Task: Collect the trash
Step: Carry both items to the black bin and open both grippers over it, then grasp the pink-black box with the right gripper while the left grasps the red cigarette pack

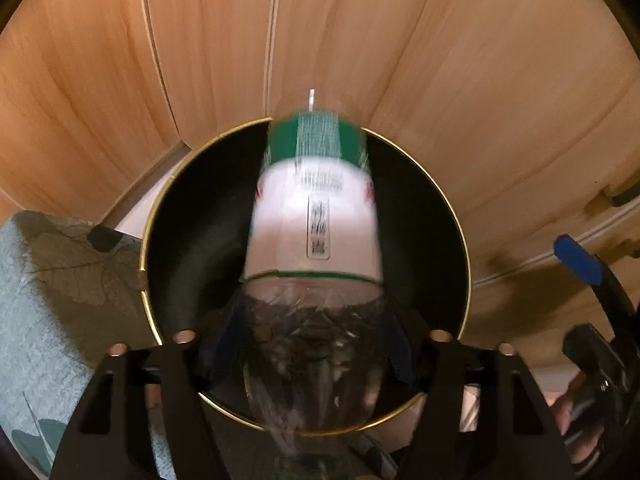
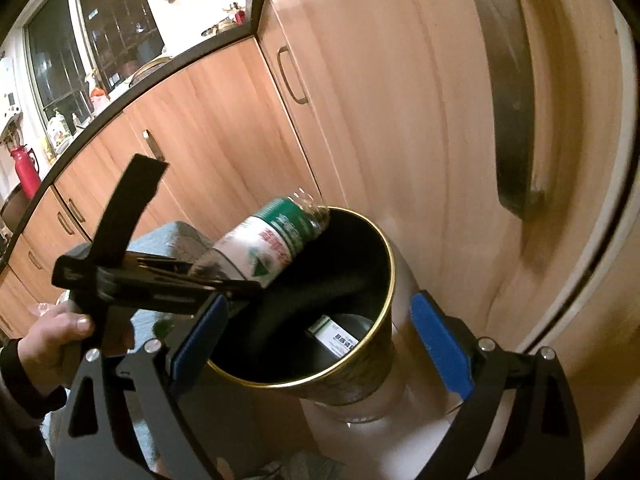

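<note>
Both blue-padded fingers point(image 2: 440, 346) of the right gripper point(image 2: 320, 356) are seen spread wide, one at each side of the bin point(image 2: 384, 280), and nothing is held between them. The bin is a round black container with a thin gold rim, and it is taken here as the landmark. Behind the bin, wooden cabinet doors point(image 2: 224, 136) are seen, and to its left side a blue-grey cloth with a leaf pattern point(image 1: 52, 280) is found.

The left gripper point(image 1: 308, 344) is pointed steeply down, directly above the mouth of the bin. Its jaws are seen opened wide. A clear plastic bottle point(image 1: 314, 216) with a white and green label is placed between them, blurred, over the bin opening. Whether the pads still touch the bottle cannot be told with certainty, but no firm grip is shown. In the right wrist view the bottle point(image 2: 264, 252) is tilted over the left rim of the bin.

Inside the bin, at the bottom, a small box with a green and white label point(image 2: 334, 336) is lying. A hand point(image 2: 60, 340) is seen on the left gripper's handle, left of the bin.
</note>
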Motion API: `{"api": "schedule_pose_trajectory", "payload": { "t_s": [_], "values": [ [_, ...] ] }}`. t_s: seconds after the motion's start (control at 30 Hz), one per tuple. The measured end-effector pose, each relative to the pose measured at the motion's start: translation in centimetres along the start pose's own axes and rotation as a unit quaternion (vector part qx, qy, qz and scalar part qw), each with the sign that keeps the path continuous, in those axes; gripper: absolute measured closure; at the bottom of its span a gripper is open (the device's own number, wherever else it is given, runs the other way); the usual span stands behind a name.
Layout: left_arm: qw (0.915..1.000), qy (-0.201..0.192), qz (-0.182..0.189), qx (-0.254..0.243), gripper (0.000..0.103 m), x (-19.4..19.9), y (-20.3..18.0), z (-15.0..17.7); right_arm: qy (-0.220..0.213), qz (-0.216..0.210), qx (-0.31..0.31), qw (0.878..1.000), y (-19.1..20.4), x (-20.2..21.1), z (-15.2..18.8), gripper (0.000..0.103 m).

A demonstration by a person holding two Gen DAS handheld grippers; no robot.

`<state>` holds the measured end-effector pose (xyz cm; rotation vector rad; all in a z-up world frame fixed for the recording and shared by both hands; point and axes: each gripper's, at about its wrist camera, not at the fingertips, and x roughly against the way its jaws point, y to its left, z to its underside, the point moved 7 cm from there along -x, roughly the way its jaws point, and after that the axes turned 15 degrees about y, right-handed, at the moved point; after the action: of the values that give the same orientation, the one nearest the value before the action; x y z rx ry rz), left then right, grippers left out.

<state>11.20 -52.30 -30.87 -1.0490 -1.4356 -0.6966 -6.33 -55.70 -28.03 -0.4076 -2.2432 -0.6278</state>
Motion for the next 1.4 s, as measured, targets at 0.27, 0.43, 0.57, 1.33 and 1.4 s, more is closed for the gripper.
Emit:
{"api": "schedule_pose_trajectory", "payload": {
  "t_s": [0.27, 0.43, 0.57, 1.33, 1.4],
  "values": [
    [0.9987, -0.041, -0.021, 0.024, 0.009, 3.4, 1.2, 0.7, -0.002, -0.004, 0.003, 1.0, 1.2, 0.4, 0.0, 0.01],
    [0.9946, -0.071, -0.028, 0.069, 0.009, 7.7, 4.3, 4.7, -0.005, -0.018, 0.02, 1.0, 4.0, 1.3, -0.5, 0.008],
    [0.9856, -0.116, -0.037, 0.118, 0.009, 13.0, 8.4, 11.2, 0.009, -0.049, 0.062, 0.997, 9.2, 1.0, -0.4, 0.007],
    [0.8755, -0.177, -0.189, 0.408, 0.008, 19.8, 28.5, 49.5, 0.177, -0.126, 0.361, 0.907, 42.8, -10.0, 7.8, 0.023],
    [0.8764, -0.18, -0.183, 0.408, 0.009, 19.8, 28.6, 49.4, 0.187, -0.123, 0.361, 0.905, 42.4, -10.5, 8.0, 0.025]
  ]
}}
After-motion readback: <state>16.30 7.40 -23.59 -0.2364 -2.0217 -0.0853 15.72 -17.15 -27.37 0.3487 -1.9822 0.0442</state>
